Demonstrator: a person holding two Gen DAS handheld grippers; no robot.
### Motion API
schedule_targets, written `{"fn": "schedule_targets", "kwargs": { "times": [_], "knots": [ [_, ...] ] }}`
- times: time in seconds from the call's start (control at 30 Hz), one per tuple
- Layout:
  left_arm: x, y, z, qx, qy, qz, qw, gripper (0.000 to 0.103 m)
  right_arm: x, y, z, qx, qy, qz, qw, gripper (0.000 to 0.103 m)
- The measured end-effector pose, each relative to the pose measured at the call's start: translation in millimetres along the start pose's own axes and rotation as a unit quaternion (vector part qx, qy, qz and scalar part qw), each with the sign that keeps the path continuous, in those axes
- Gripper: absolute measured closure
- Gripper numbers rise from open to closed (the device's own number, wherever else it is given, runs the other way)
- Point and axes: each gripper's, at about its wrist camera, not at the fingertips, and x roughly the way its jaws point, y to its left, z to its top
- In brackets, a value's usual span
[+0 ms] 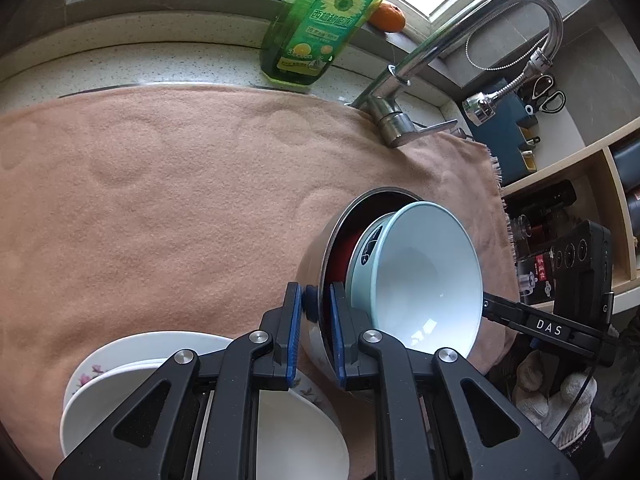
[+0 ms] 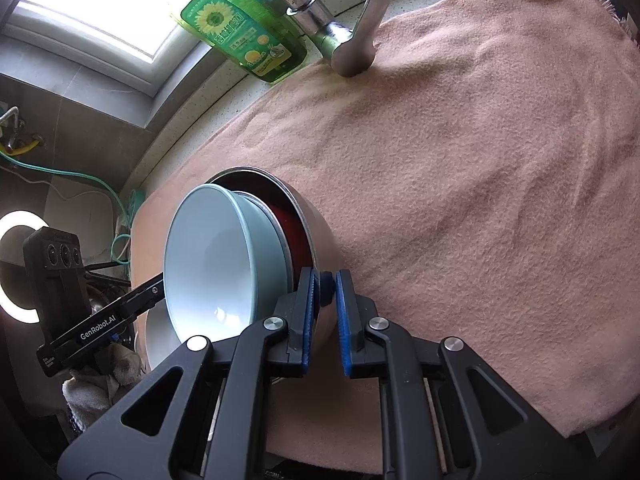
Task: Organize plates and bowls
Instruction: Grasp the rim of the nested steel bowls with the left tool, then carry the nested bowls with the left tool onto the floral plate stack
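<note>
A steel bowl [image 1: 314, 268] with a red inside holds a nest of pale blue bowls [image 1: 424, 280]. The stack is lifted and tilted on its side over a pink cloth [image 1: 180, 200]. My left gripper [image 1: 314, 320] is shut on the steel bowl's rim. My right gripper [image 2: 323, 308] is shut on the opposite rim of the steel bowl [image 2: 320, 236]; the blue bowls [image 2: 212, 260] face left there. A white bowl [image 1: 296, 432] sits in a flowered plate [image 1: 96, 364] under my left gripper.
A chrome faucet [image 1: 404, 76] and a green dish-soap bottle [image 1: 324, 24] stand at the back of the counter. An orange [image 1: 386, 18] lies on the sill. Wooden shelves [image 1: 568, 216] with jars stand to the right. A ring light [image 2: 16, 268] glows at the left.
</note>
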Motion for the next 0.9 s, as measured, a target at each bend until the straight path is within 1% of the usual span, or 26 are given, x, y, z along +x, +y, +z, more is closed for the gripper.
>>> {"fn": "schedule_targets", "kwargs": {
  "times": [0.17,0.33,0.47,0.6,0.9],
  "knots": [
    [-1.4,-0.2,0.7,0.004,-0.003,0.002,1.0000,0.091,-2.1,4.6,1.7,-0.006,0.001,-0.005,1.000,0.092],
    [-11.6,-2.1,1.1,0.004,-0.016,0.002,0.9999,0.091,-6.0,12.4,2.7,-0.009,0.002,-0.003,1.000,0.092],
    [-25.7,-4.2,0.3,0.005,-0.029,0.006,0.9996,0.091,-12.9,22.6,2.2,-0.018,0.001,0.002,1.000,0.092],
    [-42.9,-4.1,-3.4,0.007,-0.043,0.013,0.9990,0.091,-19.3,39.0,-2.4,-0.039,0.005,0.004,0.999,0.092],
    [-81.7,3.7,-21.5,-0.005,-0.070,0.017,0.9974,0.091,-30.0,72.7,-17.6,-0.071,0.009,0.020,0.997,0.092]
  ]
}}
